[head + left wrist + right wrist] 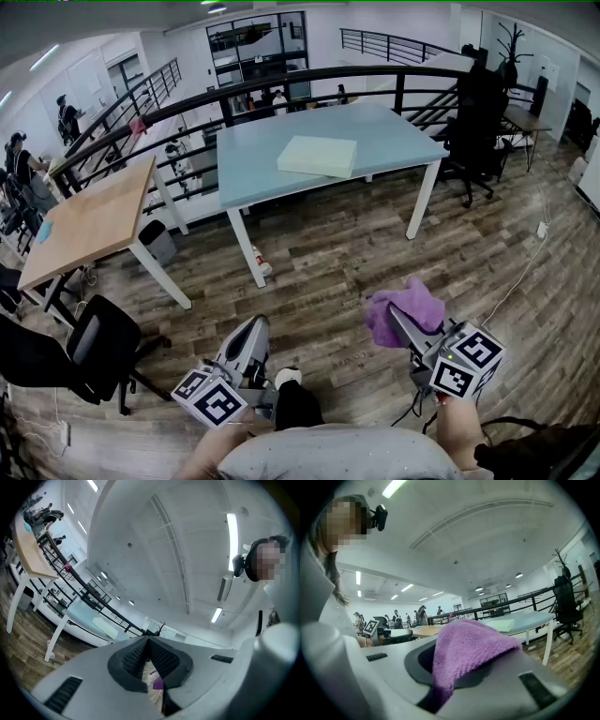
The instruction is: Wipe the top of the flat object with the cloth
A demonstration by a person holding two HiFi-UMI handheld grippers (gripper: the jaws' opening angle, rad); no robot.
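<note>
Right gripper (397, 317) clamps the cloth (414, 300), left gripper (251, 332) jaws together and empty — flat object (318, 156) sits mid-desk (398, 133), well apart, so the bunched cloth may slip.

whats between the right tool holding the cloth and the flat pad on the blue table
Head view: only wood floor and a strip of bare table lie between right tool and pad.

Open wooden floor (337, 253) lies between you and the blue table (253, 164). The tabletop is bare all round the flat object (319, 156). A wooden table (94, 220) stands left, an office chair (478, 122) right.
</note>
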